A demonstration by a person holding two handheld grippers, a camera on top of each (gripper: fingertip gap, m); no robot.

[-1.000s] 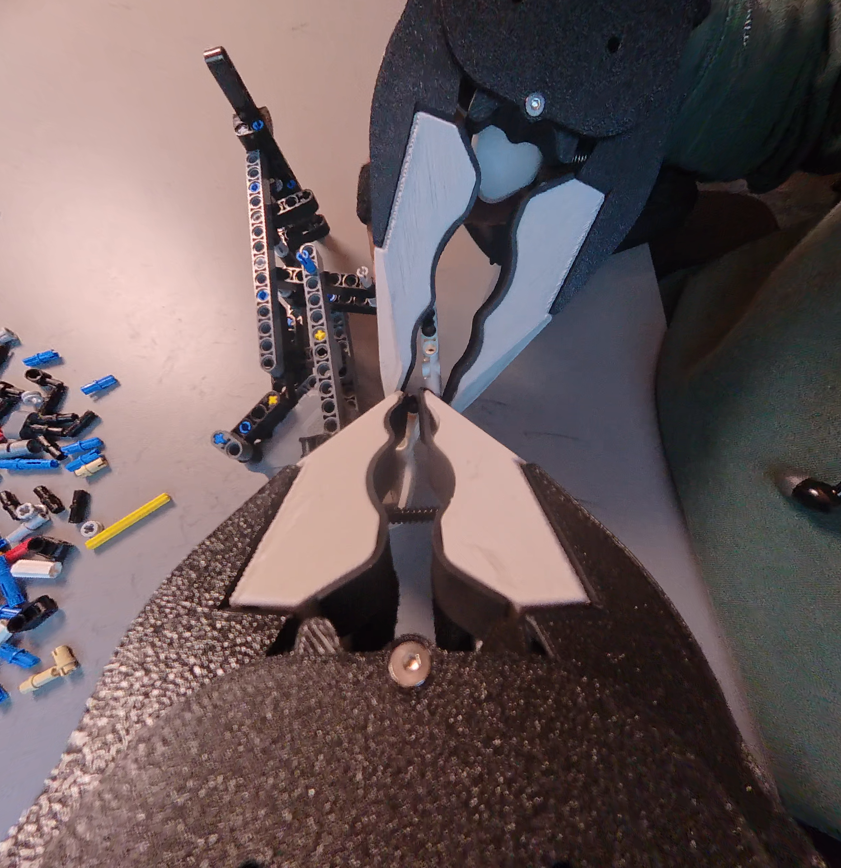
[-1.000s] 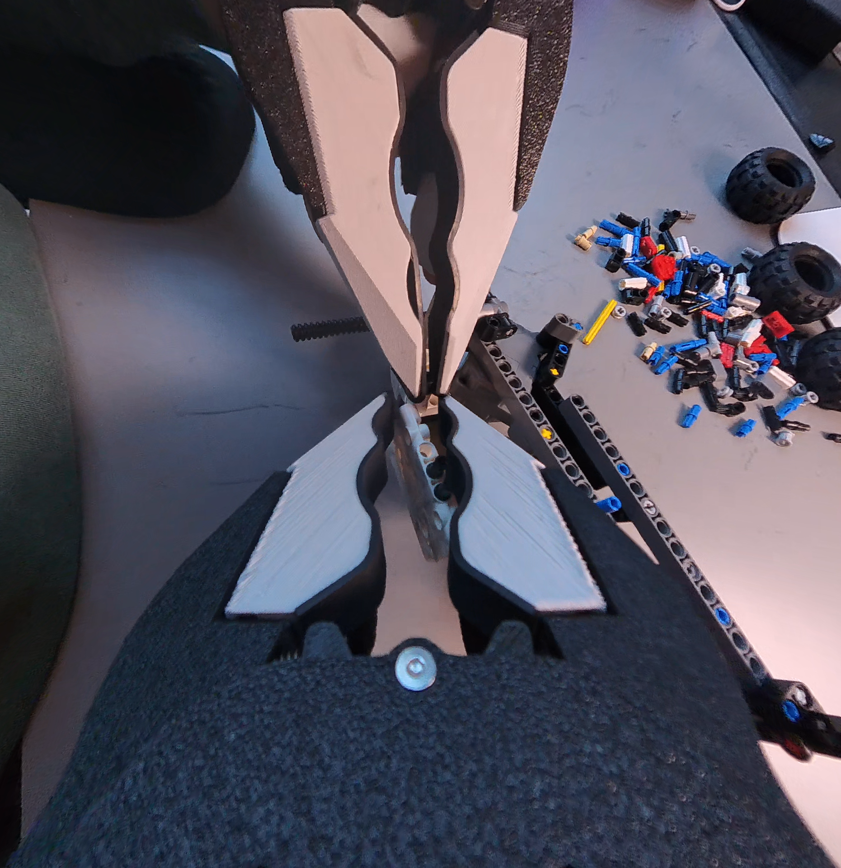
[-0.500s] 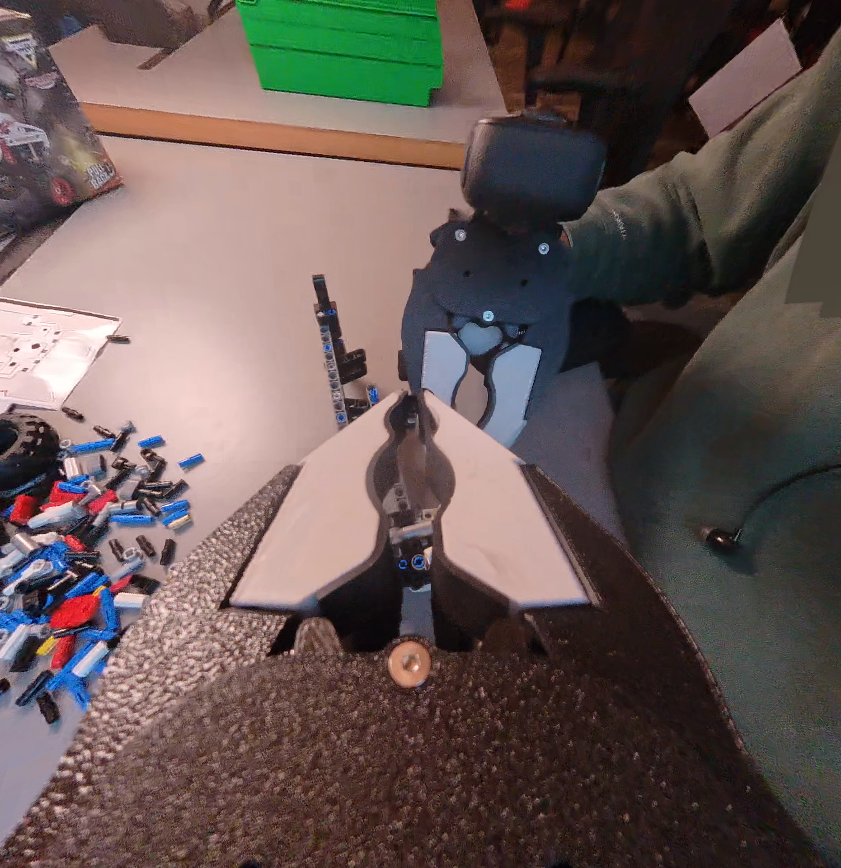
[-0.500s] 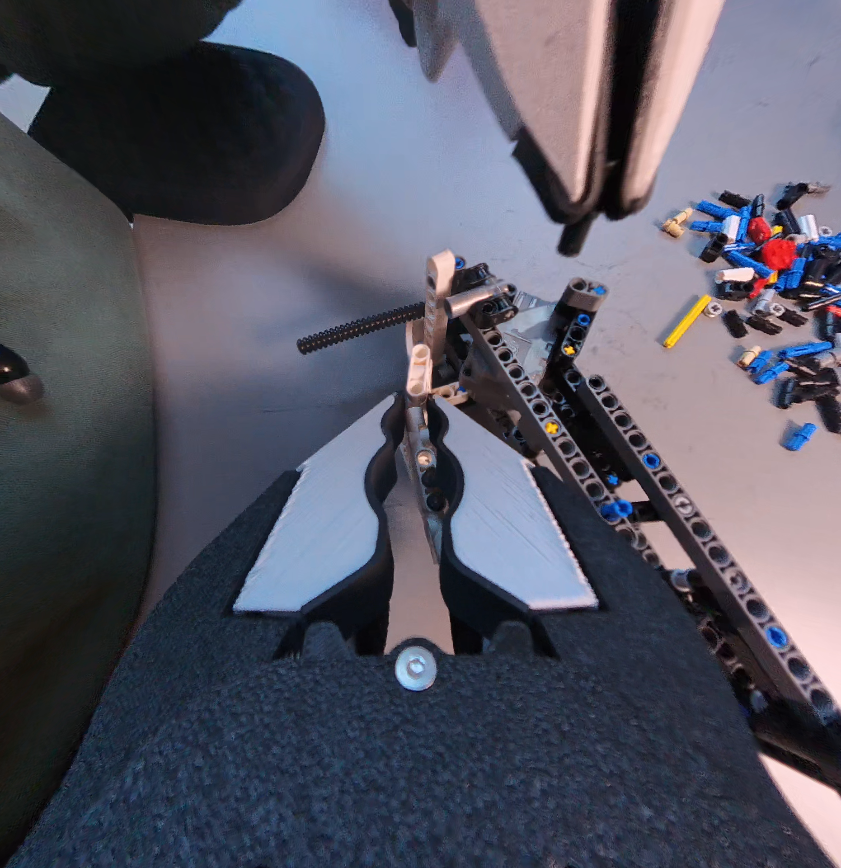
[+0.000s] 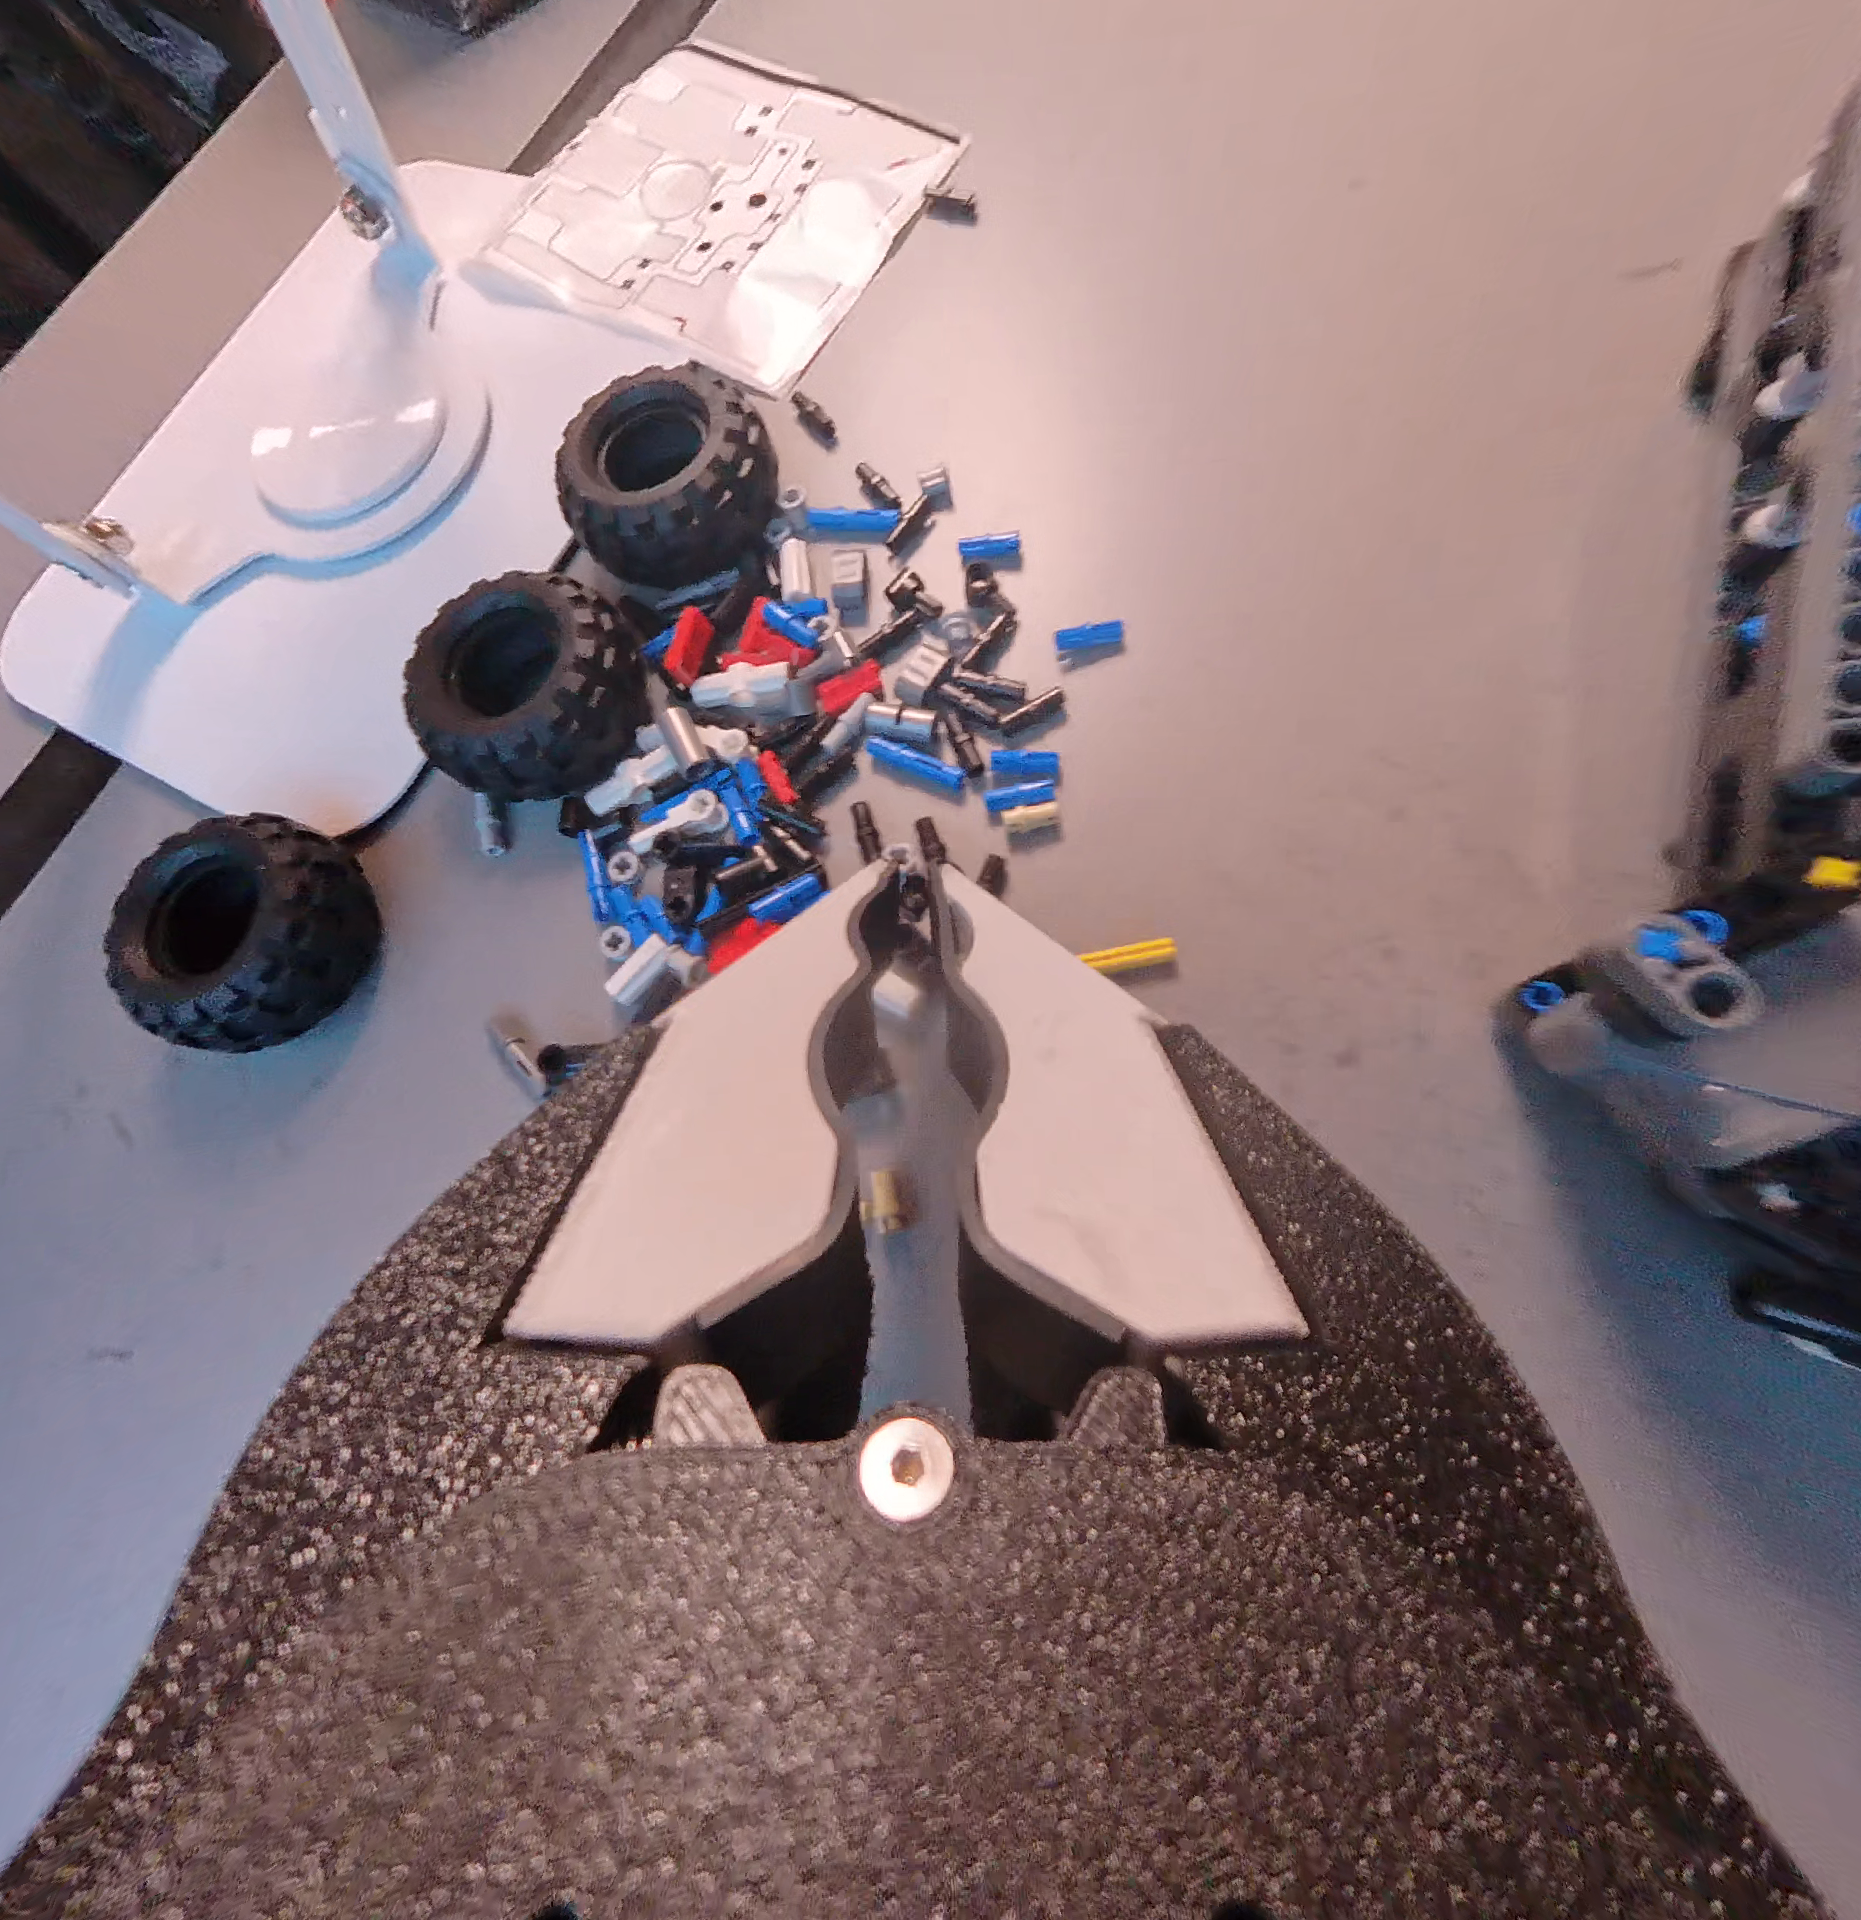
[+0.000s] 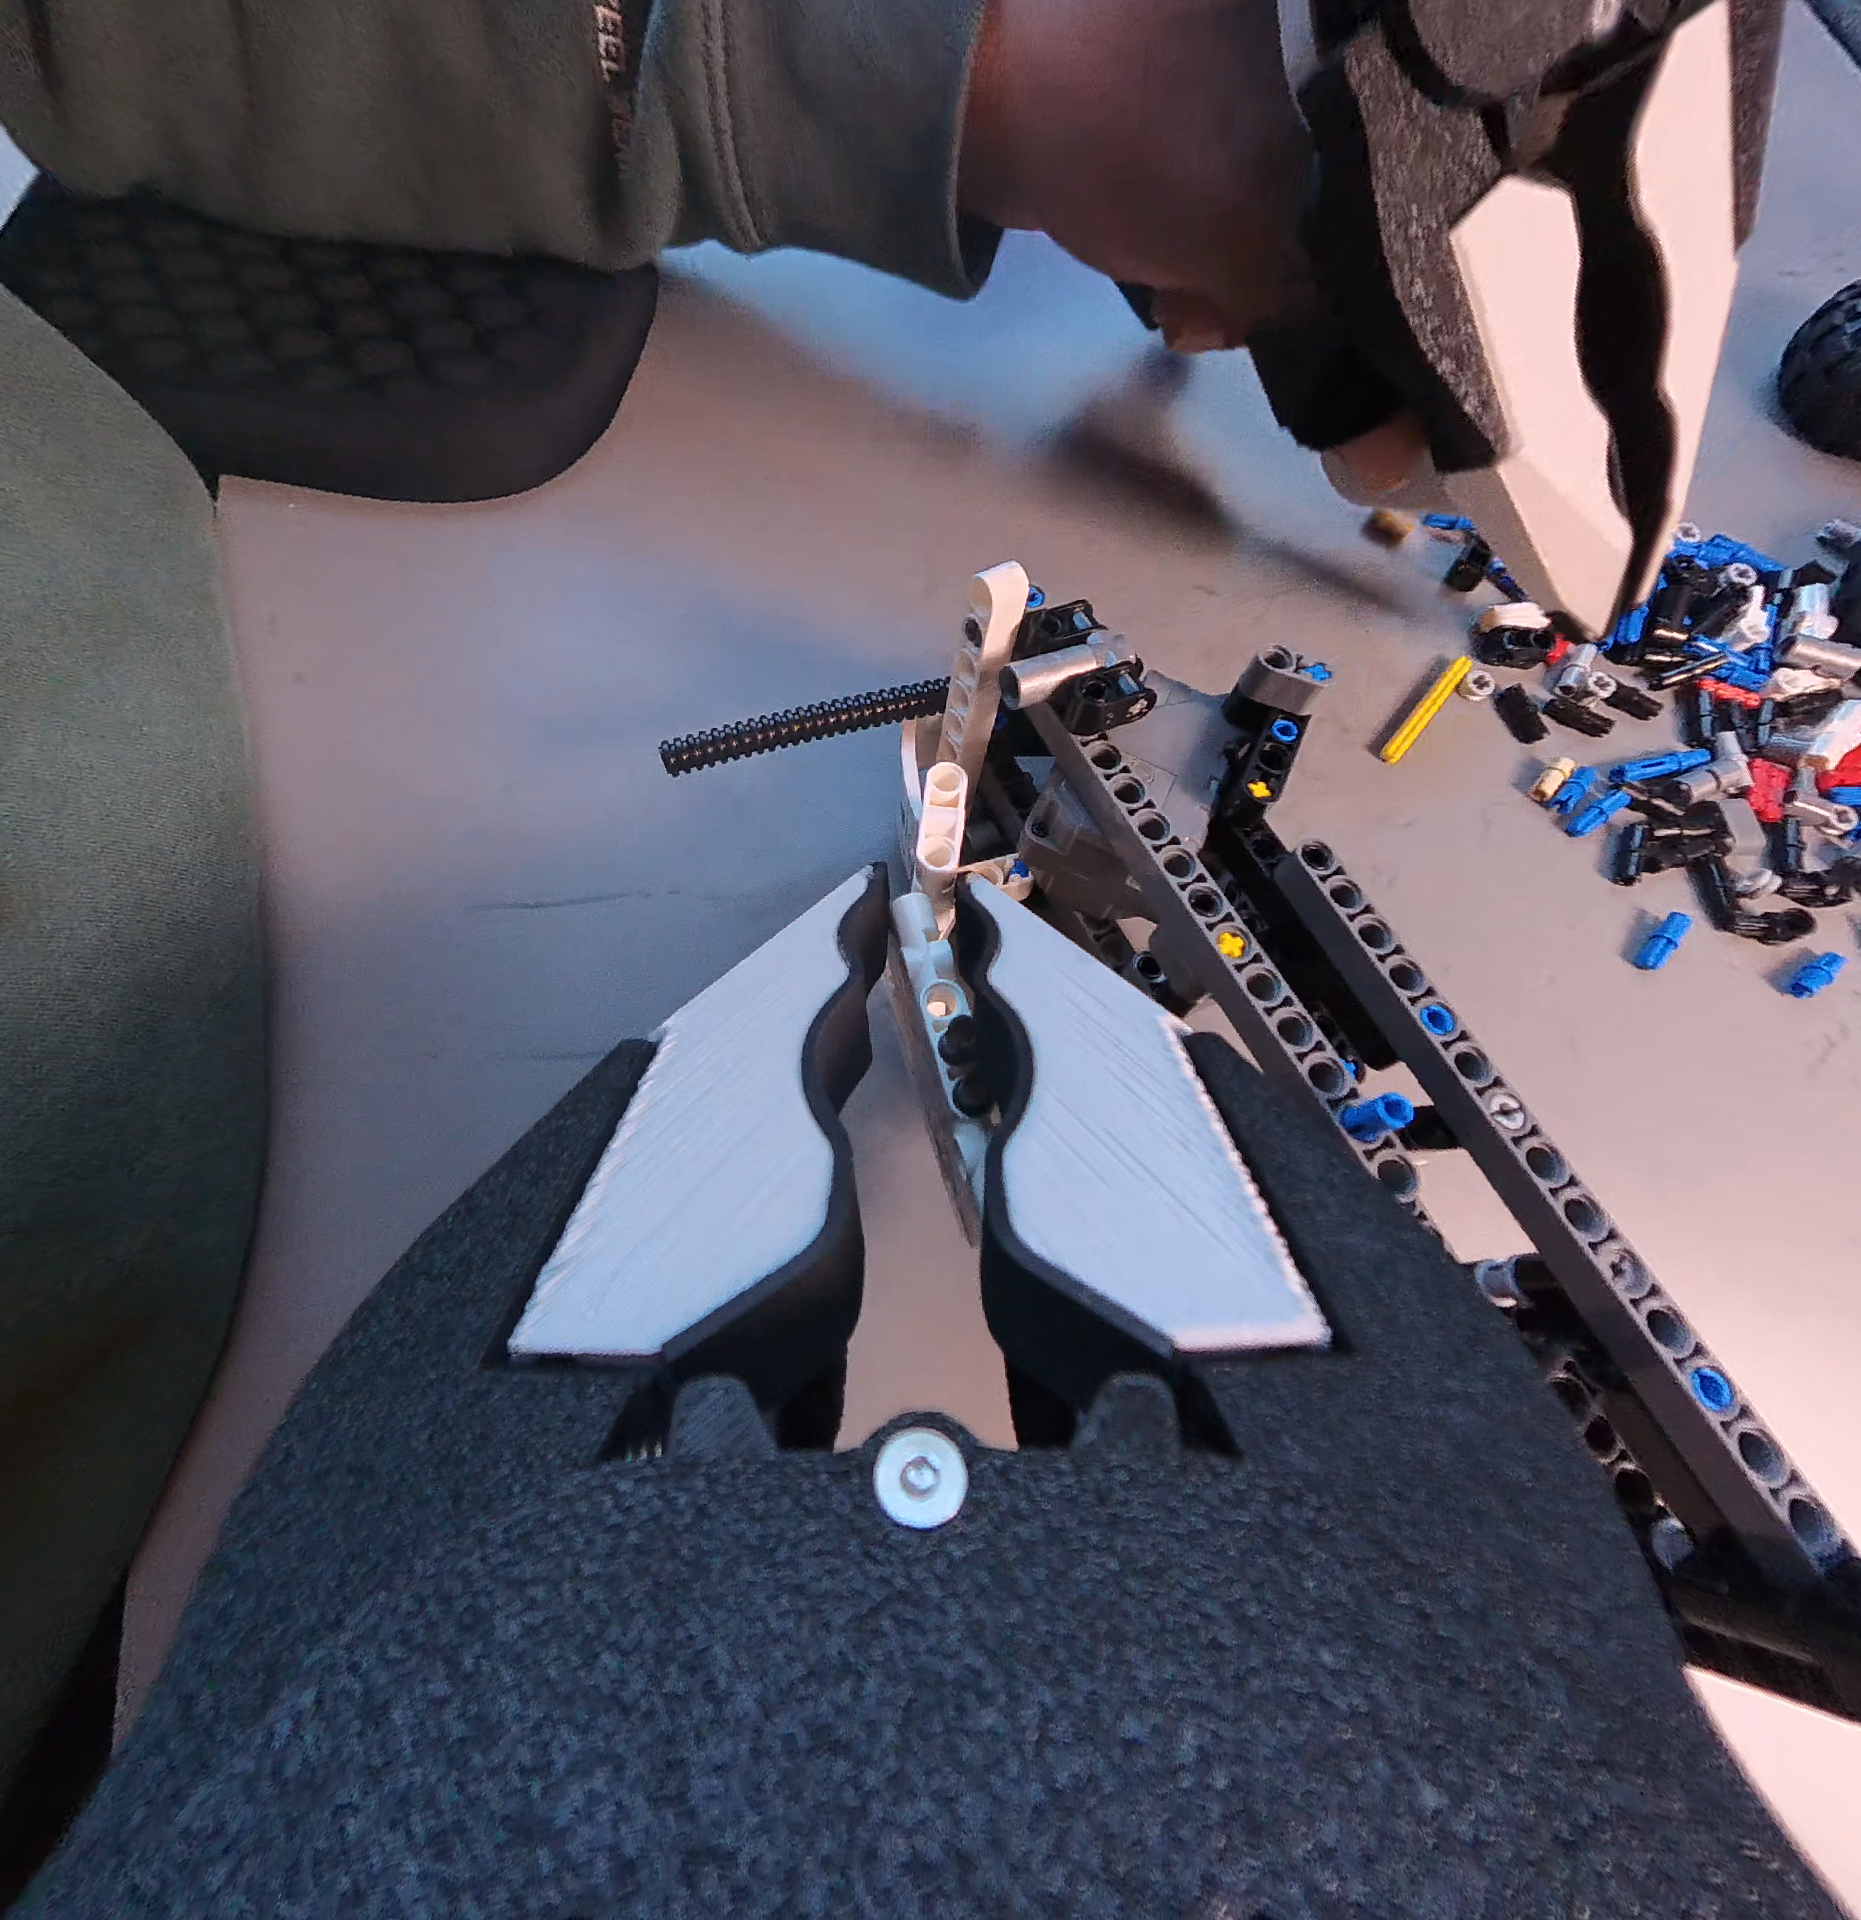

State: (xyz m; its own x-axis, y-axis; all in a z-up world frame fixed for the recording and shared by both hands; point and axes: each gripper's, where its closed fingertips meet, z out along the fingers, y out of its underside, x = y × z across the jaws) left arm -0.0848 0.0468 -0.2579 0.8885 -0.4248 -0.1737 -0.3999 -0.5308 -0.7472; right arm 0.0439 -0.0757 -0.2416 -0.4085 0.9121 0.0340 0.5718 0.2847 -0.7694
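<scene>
Right gripper is clamped on the frame's white beam; hold it steady; left gripper, nearly closed and seemingly empty, hovers at the loose pins just ahead; go slowly

3 black tyres at 10 o'clock, 1 yellow axle, 1 white stand, 1 sheet.
</scene>
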